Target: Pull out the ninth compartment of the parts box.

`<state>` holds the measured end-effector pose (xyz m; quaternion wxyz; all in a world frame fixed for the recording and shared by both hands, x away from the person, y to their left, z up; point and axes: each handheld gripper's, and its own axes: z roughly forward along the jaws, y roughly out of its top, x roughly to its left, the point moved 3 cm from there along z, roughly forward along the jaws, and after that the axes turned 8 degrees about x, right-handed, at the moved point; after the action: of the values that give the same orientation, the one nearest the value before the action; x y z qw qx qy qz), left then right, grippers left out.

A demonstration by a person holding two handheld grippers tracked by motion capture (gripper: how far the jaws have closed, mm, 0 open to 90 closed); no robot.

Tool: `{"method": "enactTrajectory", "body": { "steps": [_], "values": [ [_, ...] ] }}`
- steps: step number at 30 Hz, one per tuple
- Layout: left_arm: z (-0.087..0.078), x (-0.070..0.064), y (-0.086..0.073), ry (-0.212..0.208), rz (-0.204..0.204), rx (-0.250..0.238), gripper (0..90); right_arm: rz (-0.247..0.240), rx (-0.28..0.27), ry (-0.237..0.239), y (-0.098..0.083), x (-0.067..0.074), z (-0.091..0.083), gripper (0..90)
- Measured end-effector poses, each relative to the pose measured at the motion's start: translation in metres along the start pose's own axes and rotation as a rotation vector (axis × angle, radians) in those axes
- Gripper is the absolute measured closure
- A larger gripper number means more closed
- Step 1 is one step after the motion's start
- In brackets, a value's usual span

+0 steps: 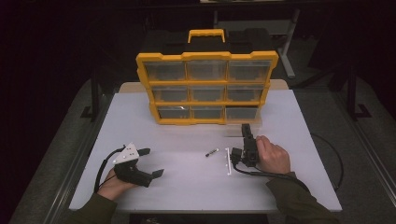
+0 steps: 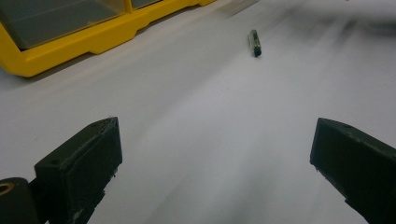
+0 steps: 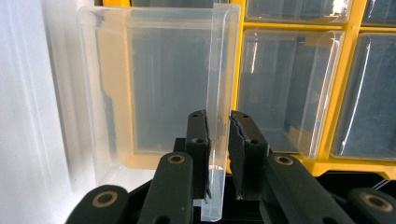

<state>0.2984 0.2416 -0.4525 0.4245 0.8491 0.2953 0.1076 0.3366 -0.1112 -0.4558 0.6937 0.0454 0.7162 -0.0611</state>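
Note:
A yellow organizer (image 1: 205, 88) with several clear drawers stands at the back of the white table (image 1: 187, 186). One clear drawer (image 1: 240, 128) is out in front of its lower right corner. My right gripper (image 1: 246, 133) is shut on a thin wall of that clear drawer (image 3: 154, 93), jaws on either side of the wall (image 3: 218, 130). The left gripper (image 1: 154, 162) rests at the table's front left, open with nothing between its jaws (image 2: 217, 140). A small dark cylinder (image 1: 212, 152) lies on the table between the two grippers, ahead of the left jaws (image 2: 254, 43).
A white strip (image 1: 228, 161) lies on the table just left of the right hand. The organizer's yellow frame (image 3: 355, 167) and its shut drawers stand right behind the held drawer. Its bottom edge (image 2: 70, 46) runs along the far left of the left gripper view.

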Motion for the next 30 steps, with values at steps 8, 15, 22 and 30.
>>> {"method": "enactTrajectory", "body": {
  "steps": [8, 15, 22, 30],
  "values": [
    [0.000, 0.000, 0.000, 0.000, 0.002, 0.001, 1.6, -0.031, -0.004, 0.003, -0.001, 0.003, 0.000, 65.2],
    [0.000, 0.001, 0.000, -0.002, 0.003, 0.001, 1.6, -0.016, -0.025, -0.033, 0.000, -0.002, -0.004, 48.3],
    [0.001, 0.000, 0.000, -0.001, 0.003, -0.004, 1.6, 0.003, -0.024, -0.029, -0.002, -0.002, -0.008, 42.6],
    [0.000, 0.000, 0.000, -0.002, 0.002, 0.001, 1.5, 0.018, -0.012, -0.008, -0.006, -0.006, -0.015, 37.8]
  ]
}}
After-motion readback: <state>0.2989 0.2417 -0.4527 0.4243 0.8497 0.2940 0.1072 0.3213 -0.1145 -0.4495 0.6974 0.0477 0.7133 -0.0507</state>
